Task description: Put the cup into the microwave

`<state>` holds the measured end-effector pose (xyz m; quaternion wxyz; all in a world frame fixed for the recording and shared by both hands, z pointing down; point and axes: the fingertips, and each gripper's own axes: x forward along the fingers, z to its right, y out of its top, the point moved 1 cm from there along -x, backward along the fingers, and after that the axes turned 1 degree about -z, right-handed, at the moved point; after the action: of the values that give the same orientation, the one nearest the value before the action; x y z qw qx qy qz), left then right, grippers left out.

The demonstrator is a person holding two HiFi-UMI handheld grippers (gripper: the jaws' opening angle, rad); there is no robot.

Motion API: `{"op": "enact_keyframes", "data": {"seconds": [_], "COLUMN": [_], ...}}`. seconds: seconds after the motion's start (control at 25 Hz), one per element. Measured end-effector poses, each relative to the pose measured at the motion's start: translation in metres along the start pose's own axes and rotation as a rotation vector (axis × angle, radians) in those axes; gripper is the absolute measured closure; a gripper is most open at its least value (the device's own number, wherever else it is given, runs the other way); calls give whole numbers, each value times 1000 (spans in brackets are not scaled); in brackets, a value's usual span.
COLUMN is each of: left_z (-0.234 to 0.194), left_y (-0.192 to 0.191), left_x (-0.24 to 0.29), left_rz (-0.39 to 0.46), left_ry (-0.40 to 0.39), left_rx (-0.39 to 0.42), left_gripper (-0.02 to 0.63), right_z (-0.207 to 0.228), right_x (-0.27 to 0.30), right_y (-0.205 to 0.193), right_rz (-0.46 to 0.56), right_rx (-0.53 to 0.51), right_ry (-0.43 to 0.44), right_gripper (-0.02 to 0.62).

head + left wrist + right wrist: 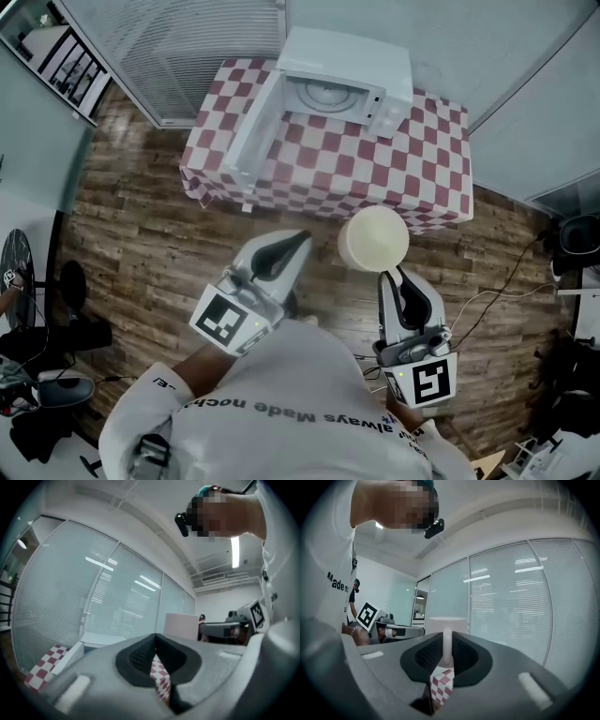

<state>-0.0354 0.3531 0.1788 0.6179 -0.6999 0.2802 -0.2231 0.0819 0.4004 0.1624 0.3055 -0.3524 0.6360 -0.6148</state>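
Short of table (319, 178) edge: right gripper (391, 273) pinches cup (373, 238); left gripper (302, 235) pressed together; microwave door (251, 127) open.

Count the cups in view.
1: the cream round cup, held by its handle in the right gripper, over the wooden floor short of the checked table. None seen elsewhere.

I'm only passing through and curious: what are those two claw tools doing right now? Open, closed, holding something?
Left gripper: closed, with nothing between its jaws.
Right gripper: closed on the handle of the cup.
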Motion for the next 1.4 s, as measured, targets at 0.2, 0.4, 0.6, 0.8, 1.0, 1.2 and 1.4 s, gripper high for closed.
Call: {"op": "enact_keyframes", "data": {"seconds": [0.2,0.4,0.6,0.8,1.0,1.2,1.4], "left_z": [-47,-89,-123,-142,-156,-167,-178], "left_y": [12,18,18,15,14,11,12], "left_x": [12,19,21,25,23,18,21], "left_rz": [6,14,6,-8,-4,-7,-9], "left_ry": [-8,-27,-49,-74,-71,-67,-63], "left_rx": [1,-8,-19,-18,-34,-40,-40], "left_gripper": [603,603,603,603,603,603,603], "right_z": [4,4,0,-2,-3,-5,-3], "right_x": [49,94,131,151,163,175,186], "right_y": [9,14,13,11,5,2,2], "right_rz": [5,7,1,-3,-19,-19,-20], "right_rx": [-12,-14,-12,10,17,17,14], "right_ry": [-5,-15,-25,-44,-48,-52,-46], "right_gripper": [554,554,554,554,554,554,554]}}
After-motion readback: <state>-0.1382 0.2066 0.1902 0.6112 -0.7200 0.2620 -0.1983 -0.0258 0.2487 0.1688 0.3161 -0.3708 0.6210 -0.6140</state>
